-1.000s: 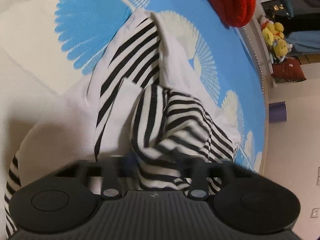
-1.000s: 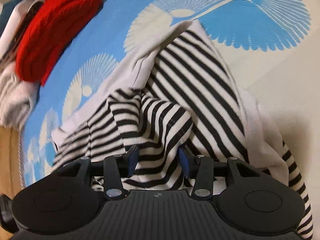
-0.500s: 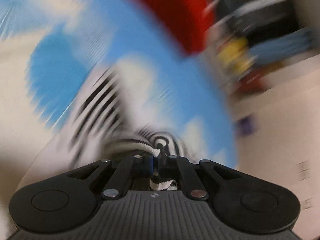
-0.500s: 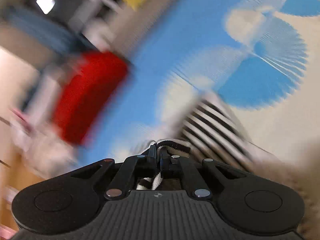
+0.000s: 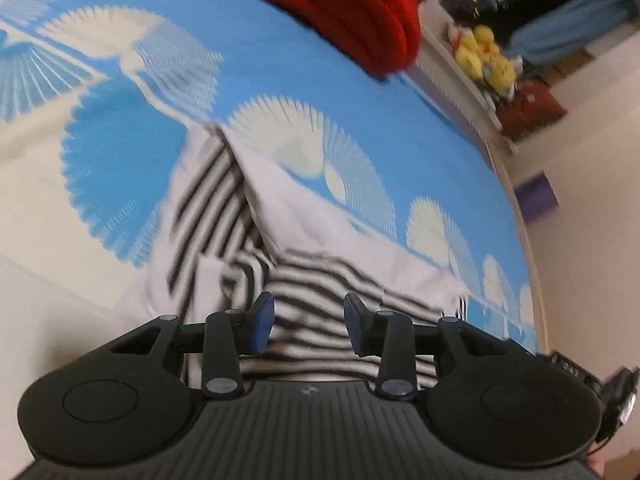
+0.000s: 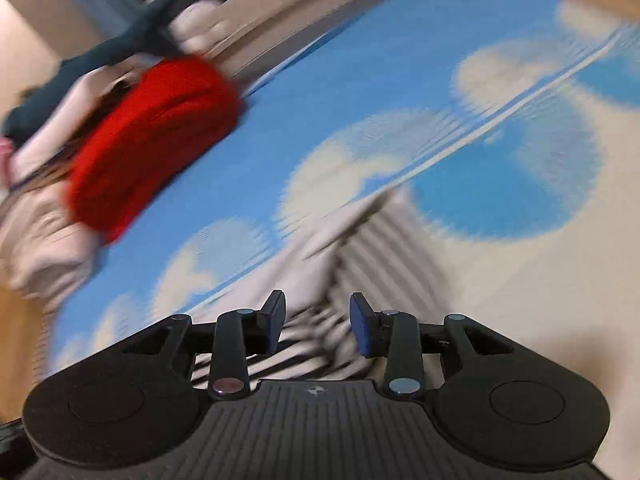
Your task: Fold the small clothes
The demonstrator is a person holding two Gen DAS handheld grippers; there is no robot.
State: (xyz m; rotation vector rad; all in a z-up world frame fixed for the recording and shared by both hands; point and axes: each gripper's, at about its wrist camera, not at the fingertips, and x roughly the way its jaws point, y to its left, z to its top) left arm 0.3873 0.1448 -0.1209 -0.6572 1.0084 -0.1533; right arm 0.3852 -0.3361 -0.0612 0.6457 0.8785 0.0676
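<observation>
A small black-and-white striped garment [image 5: 224, 216] with white inside-out parts lies crumpled on a blue and cream patterned bed cover [image 5: 312, 76]. My left gripper [image 5: 308, 322] is open just above the garment's near striped fold and holds nothing. In the right wrist view, which is blurred by motion, the same garment [image 6: 372, 256] lies under and ahead of my right gripper [image 6: 318, 322], which is open and empty.
A red knitted item [image 5: 340, 12] lies at the far side of the bed; in the right wrist view it [image 6: 148, 140] sits on a pile of other clothes [image 6: 44, 236]. Yellow plush toys [image 5: 486, 56] stand on a shelf beyond the bed edge.
Half a second ago both grippers were shut on striped cloth and moving fast. Now both have opened and let the cloth go; the garment lies on the bed again.
</observation>
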